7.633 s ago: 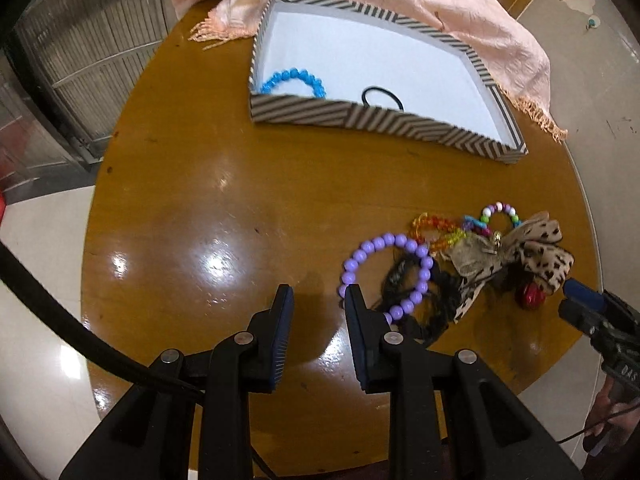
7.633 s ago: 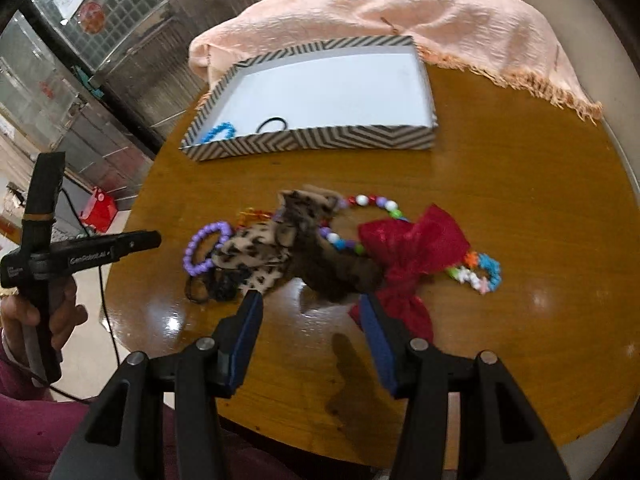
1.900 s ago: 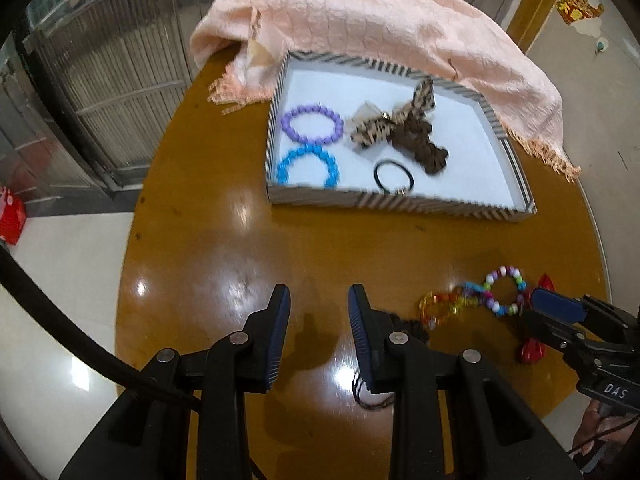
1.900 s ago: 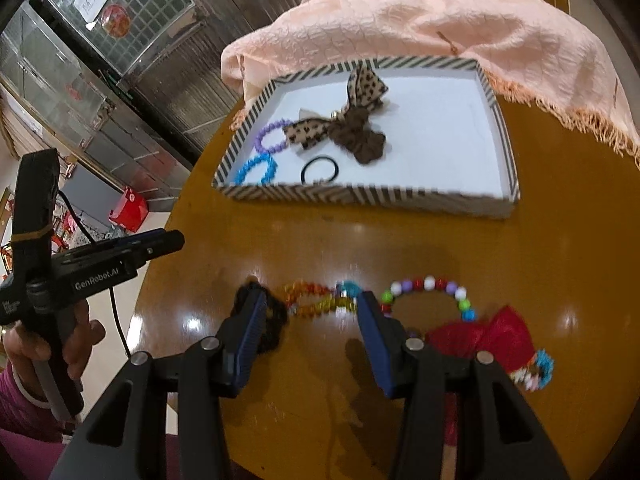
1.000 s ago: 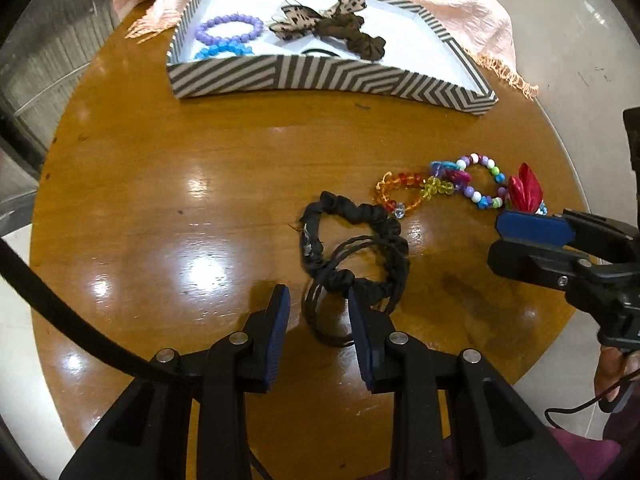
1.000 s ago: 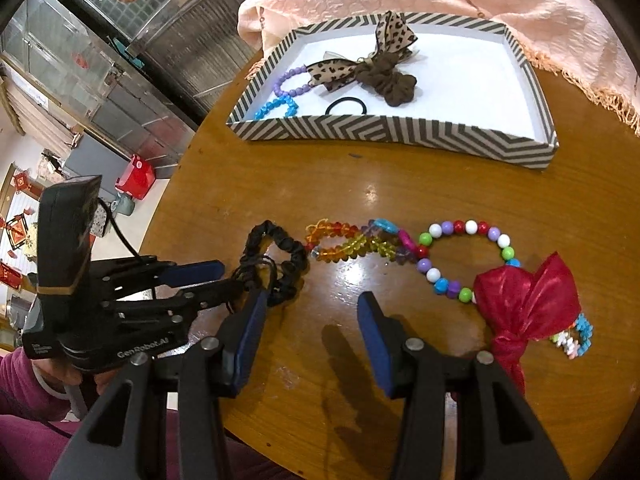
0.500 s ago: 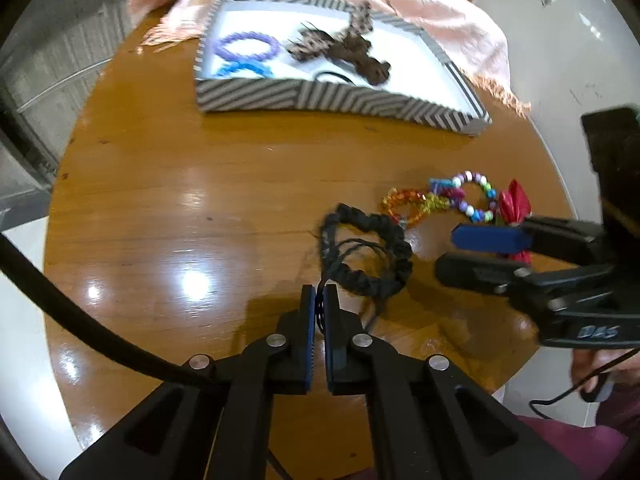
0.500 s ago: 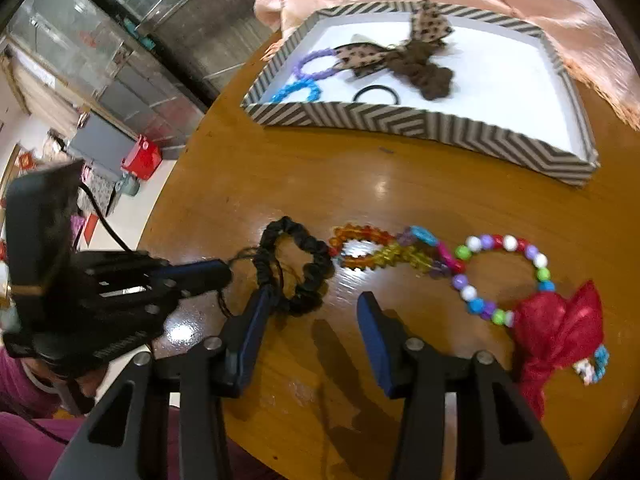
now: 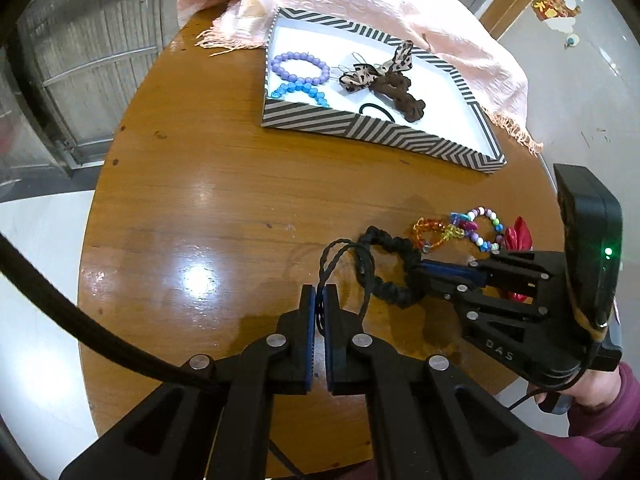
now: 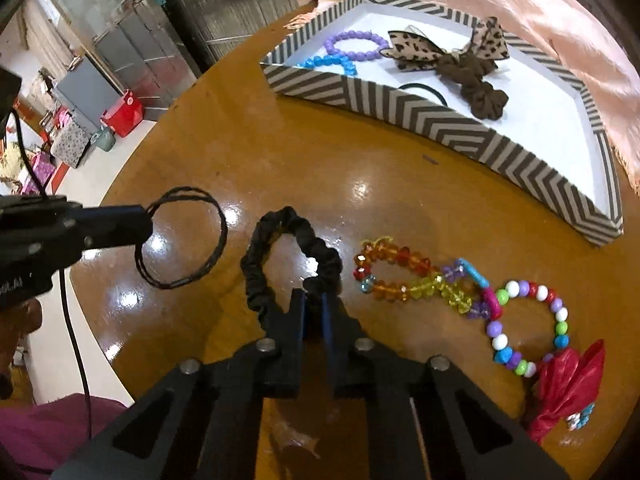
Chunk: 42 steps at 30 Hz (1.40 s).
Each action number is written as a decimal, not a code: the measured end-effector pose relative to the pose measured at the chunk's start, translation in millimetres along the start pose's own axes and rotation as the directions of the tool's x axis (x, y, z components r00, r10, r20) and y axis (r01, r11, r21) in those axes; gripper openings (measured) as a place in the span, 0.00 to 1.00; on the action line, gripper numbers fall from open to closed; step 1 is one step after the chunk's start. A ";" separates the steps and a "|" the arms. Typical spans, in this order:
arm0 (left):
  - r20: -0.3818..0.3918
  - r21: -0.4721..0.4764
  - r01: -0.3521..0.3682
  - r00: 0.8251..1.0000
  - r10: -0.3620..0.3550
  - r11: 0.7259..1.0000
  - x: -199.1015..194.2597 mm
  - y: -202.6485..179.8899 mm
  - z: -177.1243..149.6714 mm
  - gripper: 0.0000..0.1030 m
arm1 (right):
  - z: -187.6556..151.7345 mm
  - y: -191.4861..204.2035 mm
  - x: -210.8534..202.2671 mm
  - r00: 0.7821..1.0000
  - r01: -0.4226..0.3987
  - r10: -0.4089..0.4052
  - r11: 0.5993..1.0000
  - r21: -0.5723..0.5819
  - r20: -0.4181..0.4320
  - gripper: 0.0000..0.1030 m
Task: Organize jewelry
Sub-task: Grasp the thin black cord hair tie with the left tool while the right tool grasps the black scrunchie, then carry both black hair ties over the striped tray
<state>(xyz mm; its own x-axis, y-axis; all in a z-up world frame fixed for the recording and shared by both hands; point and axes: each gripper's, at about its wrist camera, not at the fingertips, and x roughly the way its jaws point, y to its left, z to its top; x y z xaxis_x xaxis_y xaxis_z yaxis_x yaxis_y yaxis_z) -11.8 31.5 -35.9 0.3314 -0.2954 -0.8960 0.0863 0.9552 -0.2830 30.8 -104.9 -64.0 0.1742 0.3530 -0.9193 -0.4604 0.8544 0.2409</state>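
Shut tight since half a second before: left claw [image 9: 319,295], clenched on the thin black cord ring [image 9: 331,261]. Shut too, after standing open: right claw [image 10: 314,300], squeezed on the black scrunchie [image 10: 252,280]. Pulled the two black loops apart, where before had lain one on top of the other. Lifted the cord ring up off the brown table [image 9: 208,200], out to the left of the scrunchie. Left the scrunchie close by on the right; touching the table or not, could not tell.

Stayed put on the table, just beside the right claw: bead bracelets [image 10: 404,255] and red bow [image 10: 568,384]. Stayed put in the striped tray [image 9: 360,128]: purple bracelet [image 9: 298,55], blue bracelet [image 9: 296,89], spotted bow [image 9: 360,76] and small black band [image 9: 372,107].

Needed for this step, at a guess: firm pinches on both loops, since a thin cord slips out easily. Needed also: a slow pull apart, with a look for any strand hooked on the scrunchie. Best carried high over the tray wall, not into it. Best set down on a bare white spot, away from the spotted bow, so as not to tangle again. Best let go only when low over the tray floor. Left for later: the beads and the red bow.
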 end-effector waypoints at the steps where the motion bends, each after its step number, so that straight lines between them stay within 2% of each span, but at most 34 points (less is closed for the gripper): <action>1: 0.003 -0.002 0.002 1.000 -0.001 1.000 -0.8 0.1 1.2 0.03 | 0.2 -0.8 -4.2 1.000 -0.002 0.002 1.000 -0.001 0.005 0.07; 3: 0.011 -0.006 0.004 1.000 -0.004 1.000 -3.6 0.2 3.6 0.03 | 2.4 -4.3 -17.8 0.999 -0.019 0.019 1.000 0.005 0.032 0.07; 10: 0.056 0.002 0.000 0.998 0.000 1.000 -14.0 -5.4 25.0 0.03 | 23.7 -16.7 -65.5 0.991 -0.003 0.002 1.000 0.008 0.137 0.07; 19: 0.119 0.012 -0.042 0.992 0.040 0.999 -24.1 -14.6 66.6 0.03 | 62.2 -32.6 -102.0 0.974 0.042 -0.042 0.999 0.006 0.224 0.07; 30: 0.161 0.009 -0.114 0.981 0.111 0.993 -16.8 -18.5 108.6 0.03 | 97.6 -41.0 -111.2 0.964 0.066 -0.058 0.998 -0.023 0.258 0.07; 42: 0.191 0.013 -0.167 0.968 0.161 0.986 -15.0 -19.9 145.2 0.03 | 130.2 -55.1 -110.6 0.959 0.052 -0.044 0.998 -0.020 0.281 0.07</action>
<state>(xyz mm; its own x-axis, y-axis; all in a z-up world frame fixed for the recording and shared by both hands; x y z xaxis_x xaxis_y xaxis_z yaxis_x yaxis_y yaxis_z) 118.0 19.3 32.8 0.5141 -0.1290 -0.8480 0.0422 0.9912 -0.1252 150.2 -141.3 64.9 0.4318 0.4077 -0.8046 -0.4680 0.8638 0.1865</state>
